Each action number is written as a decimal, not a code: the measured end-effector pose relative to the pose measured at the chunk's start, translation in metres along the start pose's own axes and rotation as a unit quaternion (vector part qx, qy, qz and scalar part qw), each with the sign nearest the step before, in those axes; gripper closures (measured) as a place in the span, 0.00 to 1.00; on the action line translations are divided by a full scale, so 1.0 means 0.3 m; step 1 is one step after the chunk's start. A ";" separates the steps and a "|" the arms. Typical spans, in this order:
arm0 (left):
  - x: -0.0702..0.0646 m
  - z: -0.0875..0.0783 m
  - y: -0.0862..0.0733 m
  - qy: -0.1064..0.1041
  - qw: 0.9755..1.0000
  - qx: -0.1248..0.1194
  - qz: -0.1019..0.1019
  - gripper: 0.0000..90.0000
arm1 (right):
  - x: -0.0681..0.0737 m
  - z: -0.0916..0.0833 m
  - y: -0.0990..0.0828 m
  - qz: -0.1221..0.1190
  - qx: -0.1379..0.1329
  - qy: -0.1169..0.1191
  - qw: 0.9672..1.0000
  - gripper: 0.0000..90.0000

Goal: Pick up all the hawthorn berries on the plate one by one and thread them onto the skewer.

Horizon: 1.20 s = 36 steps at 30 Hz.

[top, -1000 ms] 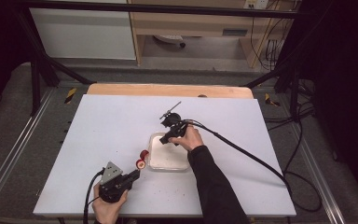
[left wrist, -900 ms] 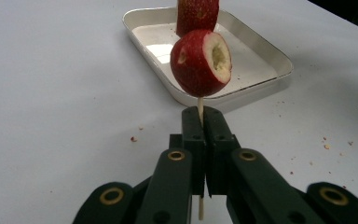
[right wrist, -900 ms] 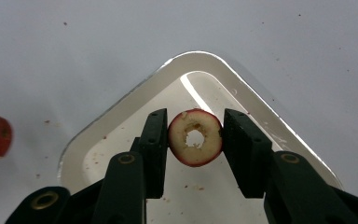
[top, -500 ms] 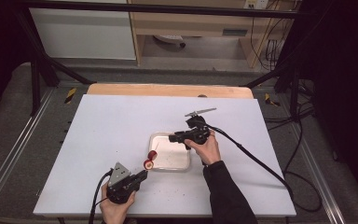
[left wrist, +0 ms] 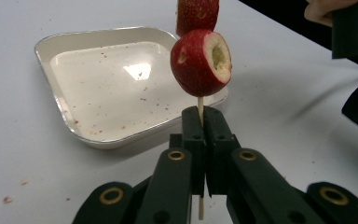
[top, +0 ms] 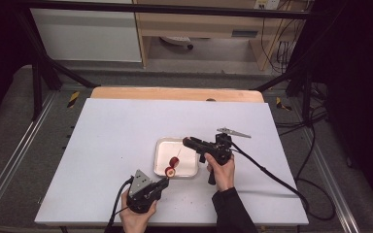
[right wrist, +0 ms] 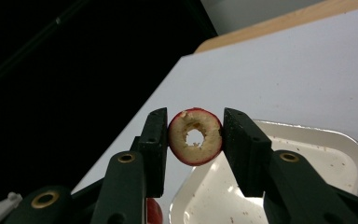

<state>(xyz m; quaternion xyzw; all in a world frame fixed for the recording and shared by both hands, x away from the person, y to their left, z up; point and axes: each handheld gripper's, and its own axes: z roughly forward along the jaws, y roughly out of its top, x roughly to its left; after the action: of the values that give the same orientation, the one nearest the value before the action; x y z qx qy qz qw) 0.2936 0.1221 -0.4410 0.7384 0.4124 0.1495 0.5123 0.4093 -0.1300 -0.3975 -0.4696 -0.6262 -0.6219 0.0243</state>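
White tray (top: 193, 170) — near the table's (top: 107, 145) front edge, right of centre; held only red crumbs and a smear. Left gripper (left wrist: 200, 122) — jaws clamped tight on a wooden skewer (left wrist: 200, 106) carrying two cored red fruits (left wrist: 200, 63) above the tray's front-left corner. Right gripper (right wrist: 195, 140) — jaws part-closed, pinching a cored fruit ring (right wrist: 195, 136) above the tray's right edge.

no readable text showing anywhere, nothing printed on the tray (top: 161, 145), no labels or numbers appearing on the grippers either
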 end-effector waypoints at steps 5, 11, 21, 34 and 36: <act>-0.025 0.014 -0.002 -0.003 1.000 -0.011 -0.011 0.98 | 0.012 0.001 -0.023 0.012 -0.038 0.012 0.999 0.69; -0.036 0.022 -0.005 0.000 0.999 -0.021 -0.031 0.98 | 0.023 0.006 -0.044 0.019 -0.072 0.018 0.997 0.69; -0.048 0.040 -0.009 0.006 0.997 -0.044 -0.055 0.98 | 0.035 0.010 -0.068 0.041 -0.110 0.039 0.992 0.69; -0.047 0.045 -0.009 0.003 0.997 -0.050 -0.066 0.98 | 0.033 0.016 -0.080 0.048 -0.106 0.046 0.992 0.69; -0.047 0.046 -0.008 0.002 0.996 -0.050 -0.070 0.98 | 0.033 0.018 -0.084 0.049 -0.105 0.047 0.992 0.69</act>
<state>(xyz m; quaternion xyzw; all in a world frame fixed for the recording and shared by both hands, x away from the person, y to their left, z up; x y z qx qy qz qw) 0.2926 0.1029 -0.4462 0.6804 0.4565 0.1353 0.5571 0.3912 -0.1149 -0.4116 -0.4699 -0.5321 -0.7035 0.0346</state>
